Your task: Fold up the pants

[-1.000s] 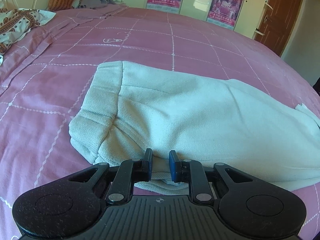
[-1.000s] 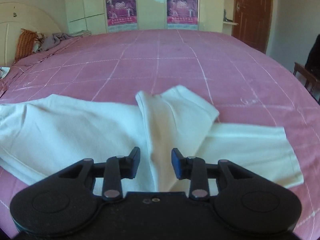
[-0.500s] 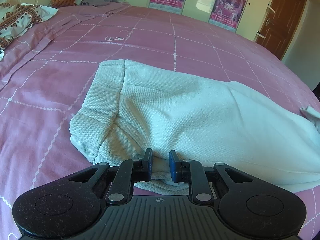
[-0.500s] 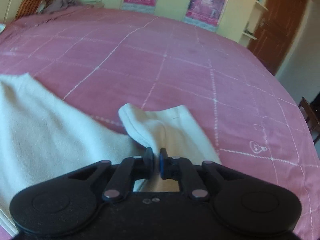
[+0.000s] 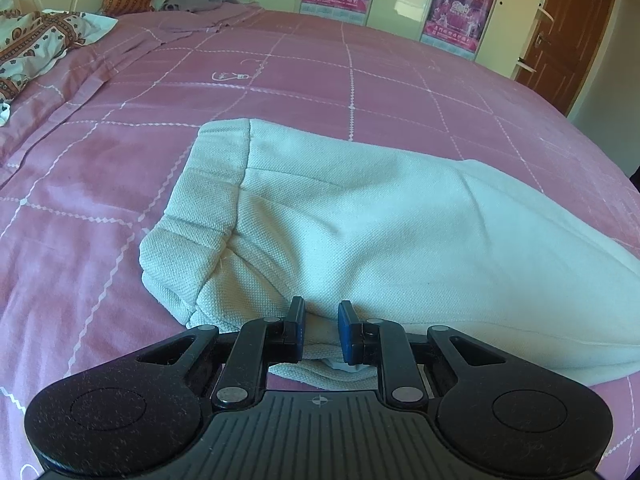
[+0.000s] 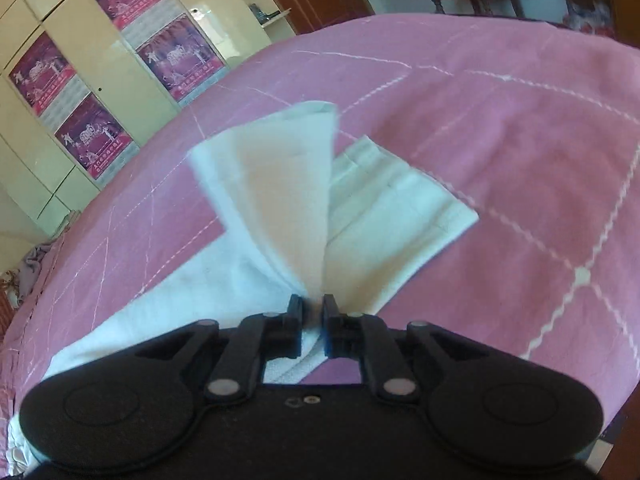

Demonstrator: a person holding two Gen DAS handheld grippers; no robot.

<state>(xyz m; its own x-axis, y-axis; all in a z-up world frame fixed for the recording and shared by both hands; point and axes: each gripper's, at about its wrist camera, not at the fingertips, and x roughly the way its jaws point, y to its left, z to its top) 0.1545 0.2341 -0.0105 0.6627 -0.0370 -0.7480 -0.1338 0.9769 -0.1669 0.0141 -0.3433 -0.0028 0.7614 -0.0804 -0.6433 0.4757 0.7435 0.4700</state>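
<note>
while left gripper (image 5: pixel 320 322) jaws clamp pants (image 5: pixel 380 232) waistband, right gripper (image 6: pixel 312 312) jaws, opening slightly, pinch lifted leg hem.

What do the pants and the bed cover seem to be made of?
The pants look like a thick woven cotton cloth, pale cream and matte: a coarse grainy weave shows near the waistband, and it holds soft, rounded folds. The bed cover looks like a thin, smooth cotton or blended sheet, pink and matte, with a grid of white zigzag lines, stitched or printed; I cannot tell which.
</note>
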